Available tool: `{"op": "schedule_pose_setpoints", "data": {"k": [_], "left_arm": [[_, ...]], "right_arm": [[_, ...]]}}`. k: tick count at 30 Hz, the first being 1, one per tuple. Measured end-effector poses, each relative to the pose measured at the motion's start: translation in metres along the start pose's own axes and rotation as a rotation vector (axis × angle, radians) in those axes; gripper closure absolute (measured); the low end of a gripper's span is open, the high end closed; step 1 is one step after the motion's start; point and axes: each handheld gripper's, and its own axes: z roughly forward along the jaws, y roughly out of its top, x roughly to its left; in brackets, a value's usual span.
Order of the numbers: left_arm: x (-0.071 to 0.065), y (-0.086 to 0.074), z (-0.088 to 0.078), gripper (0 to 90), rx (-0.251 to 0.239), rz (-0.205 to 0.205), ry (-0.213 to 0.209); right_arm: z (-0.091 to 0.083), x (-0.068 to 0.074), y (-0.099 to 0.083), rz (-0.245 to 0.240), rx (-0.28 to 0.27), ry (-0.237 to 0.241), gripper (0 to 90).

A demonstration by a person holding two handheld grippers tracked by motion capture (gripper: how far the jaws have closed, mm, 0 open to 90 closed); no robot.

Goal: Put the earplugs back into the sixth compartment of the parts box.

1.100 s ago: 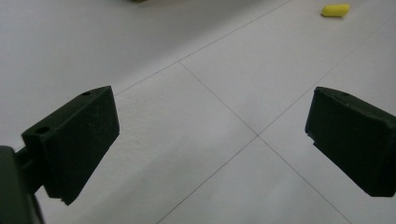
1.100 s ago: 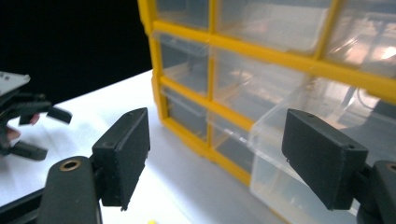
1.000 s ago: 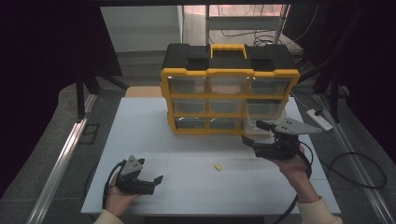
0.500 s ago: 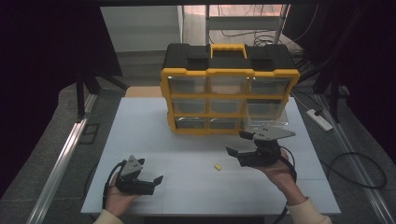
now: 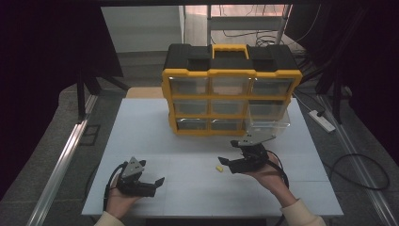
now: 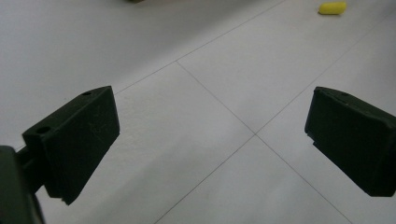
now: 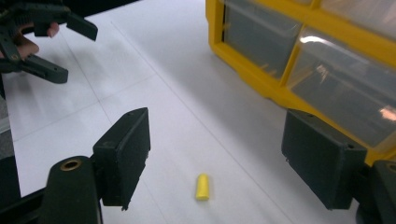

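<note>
A small yellow plug-like piece (image 5: pixel 218 168) lies on the white table (image 5: pixel 141 132), in front of a yellow and black drawer cabinet (image 5: pixel 230 75). My right gripper (image 5: pixel 227 165) hovers low just right of the piece, jaws open and empty. In the right gripper view the piece (image 7: pixel 202 186) lies on the table between and below my right gripper's (image 7: pixel 217 158) jaws, touching neither. My left gripper (image 5: pixel 157 186) rests at the near left, open and empty. In the left gripper view the left gripper (image 6: pixel 210 140) frames bare table, with the piece (image 6: pixel 332 7) far off.
The cabinet's bottom right clear drawer (image 5: pixel 267 126) is pulled out toward my right hand. The cabinet front (image 7: pixel 280 60) stands close on the right in the right gripper view, which also shows the left gripper (image 7: pixel 74 51) farther off. A power strip (image 5: pixel 322 120) lies beyond the table's right edge.
My right gripper has moved left and down from beside the open drawer to just over the yellow piece, jaws still open. The left gripper has not moved.
</note>
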Motion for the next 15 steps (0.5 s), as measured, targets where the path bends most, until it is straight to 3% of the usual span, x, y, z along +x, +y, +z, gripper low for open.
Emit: {"op": "schedule_pose_setpoints", "data": {"k": [11, 15], "left_arm": [[0.0, 0.0, 0.0, 2.8, -0.001, -0.002, -0.002], [0.0, 0.0, 0.001, 2.8, 0.003, 0.0, -0.001]], "right_arm": [[0.022, 0.003, -0.009, 0.001, 0.092, 0.008, 24.0], [0.035, 0.002, -0.014, -0.001, 0.162, -0.01, 24.1]]}}
